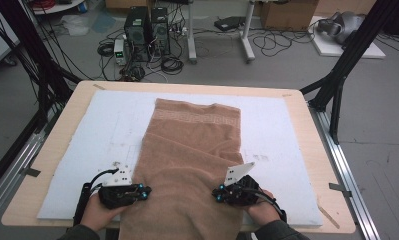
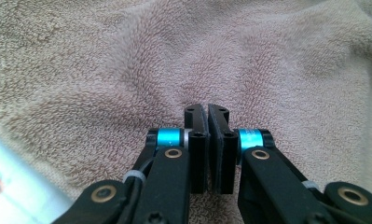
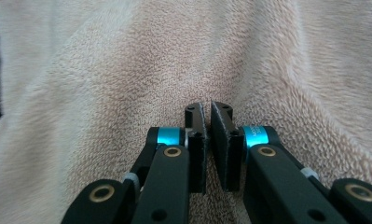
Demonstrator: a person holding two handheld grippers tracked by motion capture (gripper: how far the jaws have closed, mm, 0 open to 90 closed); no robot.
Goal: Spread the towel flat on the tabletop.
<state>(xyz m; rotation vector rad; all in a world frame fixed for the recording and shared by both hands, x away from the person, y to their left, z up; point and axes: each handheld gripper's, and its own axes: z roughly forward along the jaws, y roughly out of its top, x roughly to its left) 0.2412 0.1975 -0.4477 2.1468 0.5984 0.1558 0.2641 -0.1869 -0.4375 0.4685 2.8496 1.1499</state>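
Your wooden table carries a white foam mat filling mid-frame; on that mat the tan towel runs from centre to the bottom edge.

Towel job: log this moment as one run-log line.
work: towel handling | left gripper: shut, at towel's left edge | right gripper: shut, at its right edge | towel: flat on white mat, near end overhanging

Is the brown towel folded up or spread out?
Spread out. The towel lies long and flat on the white mat, its near end hanging over the table edge; some wrinkles near the tongs.
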